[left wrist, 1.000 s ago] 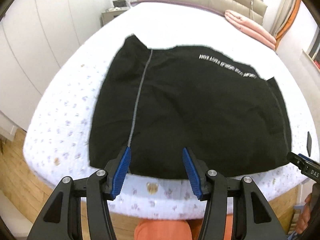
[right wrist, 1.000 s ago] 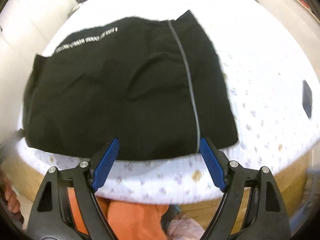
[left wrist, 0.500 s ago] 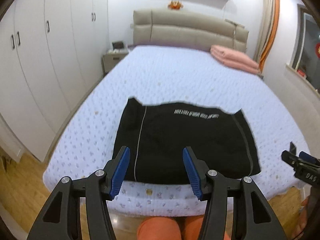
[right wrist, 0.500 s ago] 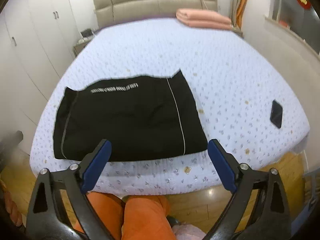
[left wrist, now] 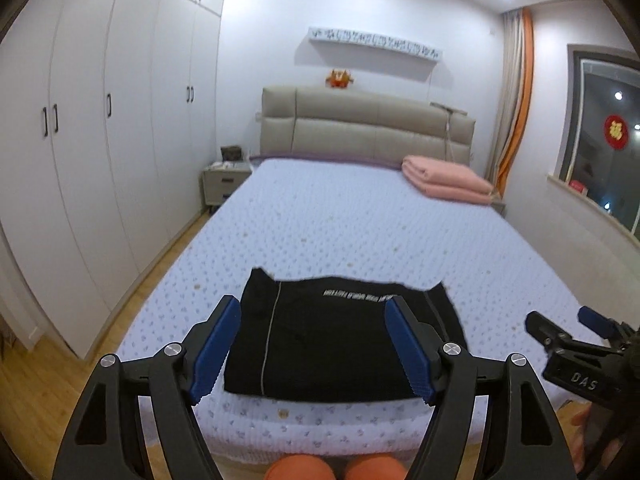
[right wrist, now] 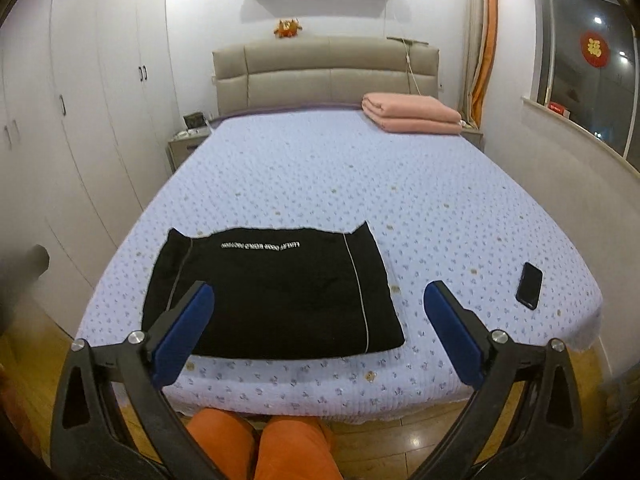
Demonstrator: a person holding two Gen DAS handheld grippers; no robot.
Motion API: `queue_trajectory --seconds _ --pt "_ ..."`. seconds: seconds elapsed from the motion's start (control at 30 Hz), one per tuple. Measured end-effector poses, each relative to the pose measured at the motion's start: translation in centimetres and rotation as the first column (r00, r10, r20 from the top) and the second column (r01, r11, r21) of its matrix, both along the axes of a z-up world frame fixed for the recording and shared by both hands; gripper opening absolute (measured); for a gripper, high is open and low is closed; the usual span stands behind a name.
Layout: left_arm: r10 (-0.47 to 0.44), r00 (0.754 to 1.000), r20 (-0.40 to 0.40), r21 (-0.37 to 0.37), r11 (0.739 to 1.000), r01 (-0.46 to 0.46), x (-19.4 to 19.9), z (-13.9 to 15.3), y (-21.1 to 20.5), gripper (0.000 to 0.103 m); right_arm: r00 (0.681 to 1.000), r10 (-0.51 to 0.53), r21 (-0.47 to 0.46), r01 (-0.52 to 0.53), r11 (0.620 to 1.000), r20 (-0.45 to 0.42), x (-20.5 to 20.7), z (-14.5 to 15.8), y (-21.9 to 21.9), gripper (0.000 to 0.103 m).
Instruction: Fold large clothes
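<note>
A black garment [left wrist: 332,340] with white lettering and thin grey side stripes lies folded flat in a rectangle near the foot edge of the bed [left wrist: 360,232]. It also shows in the right wrist view [right wrist: 276,296]. My left gripper [left wrist: 316,344] is open and empty, held back from the bed above its foot edge. My right gripper [right wrist: 320,332] is open and empty, also back from the bed; it shows at the right of the left wrist view [left wrist: 568,340].
A black phone [right wrist: 529,286] lies on the bed's right side. A folded pink blanket [right wrist: 412,114] sits by the headboard. White wardrobes [left wrist: 80,152] line the left wall. A nightstand [left wrist: 224,180] stands at the bed's head. The person's orange-clad knees [right wrist: 260,448] are below.
Both grippers have pulled back and up from the garment, away from the bed's foot edge, so the whole room now shows. Both jaws stand wider open. The garment has not moved.
</note>
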State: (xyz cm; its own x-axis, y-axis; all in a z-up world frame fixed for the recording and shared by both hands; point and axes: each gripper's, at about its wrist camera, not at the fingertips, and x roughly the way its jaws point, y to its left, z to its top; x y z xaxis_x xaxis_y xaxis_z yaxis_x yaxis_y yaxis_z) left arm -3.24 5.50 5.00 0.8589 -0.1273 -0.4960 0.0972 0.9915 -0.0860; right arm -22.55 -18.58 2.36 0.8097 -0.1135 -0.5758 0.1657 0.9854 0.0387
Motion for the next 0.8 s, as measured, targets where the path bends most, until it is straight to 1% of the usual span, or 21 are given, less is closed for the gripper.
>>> queue_trajectory --seconds 0.17,0.33,0.43,0.53,0.67,0.8 --pt "0.007 0.998 0.065 0.008 1.0 -0.008 -1.5 2.0 -0.7 0.078 0.998 -0.013 -0.008 0.014 1.0 0.059 -0.7 1.9 -0.1 0.103" --pt "-0.017 0.996 0.086 0.013 1.0 0.016 -1.8 3.2 -1.6 0.079 0.996 -0.018 -0.014 0.019 1.0 0.085 -0.7 2.9 -0.1 0.103" --pt "-0.015 0.995 0.1 0.01 1.0 0.014 -1.8 3.4 -2.0 0.079 0.996 -0.035 -0.037 0.038 0.999 0.078 -0.1 2.9 -0.2 0.103" --pt "-0.018 0.995 0.098 0.018 1.0 0.016 -1.4 3.1 -2.3 0.079 0.996 -0.069 -0.086 0.074 0.993 0.059 0.7 2.4 -0.3 0.103" --pt "0.01 0.998 0.069 0.056 0.998 -0.014 -0.5 2.0 -2.7 0.079 0.997 -0.065 -0.06 0.066 0.996 0.031 1.6 1.6 -0.8 0.103" --pt "0.01 1.0 0.029 0.062 0.998 -0.012 0.7 0.9 -2.9 0.079 0.998 -0.056 -0.065 0.056 0.996 0.005 2.3 0.7 -0.6 0.103"
